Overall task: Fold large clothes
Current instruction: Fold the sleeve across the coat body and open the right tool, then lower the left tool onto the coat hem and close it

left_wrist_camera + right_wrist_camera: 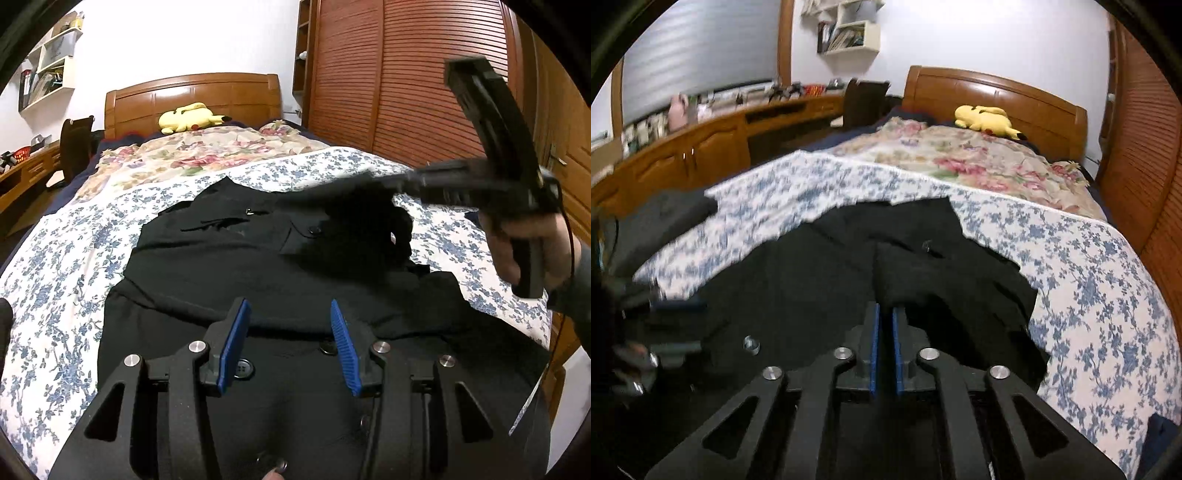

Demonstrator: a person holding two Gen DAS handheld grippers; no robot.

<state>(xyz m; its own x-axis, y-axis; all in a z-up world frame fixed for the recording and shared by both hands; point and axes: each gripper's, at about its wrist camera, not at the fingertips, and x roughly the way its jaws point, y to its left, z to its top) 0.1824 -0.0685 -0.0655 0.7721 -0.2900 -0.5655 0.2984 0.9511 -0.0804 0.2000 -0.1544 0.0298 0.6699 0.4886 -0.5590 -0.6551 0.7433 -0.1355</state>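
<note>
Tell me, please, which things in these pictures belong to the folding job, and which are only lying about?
Belong to the job:
- black coat, spread on the bed
- left hand-held gripper, above the coat
- right hand-held gripper, above the coat
- blue floral bedspread, the surface under the coat

Only lying about:
- yellow plush toy by the headboard
- pink floral blanket
- wall shelves

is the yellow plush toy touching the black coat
Apart. The right wrist view shows the yellow plush toy by the headboard, with flowered bedding between it and the black coat.

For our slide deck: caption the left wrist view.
Open left gripper hovers over black coat on bed.
</note>
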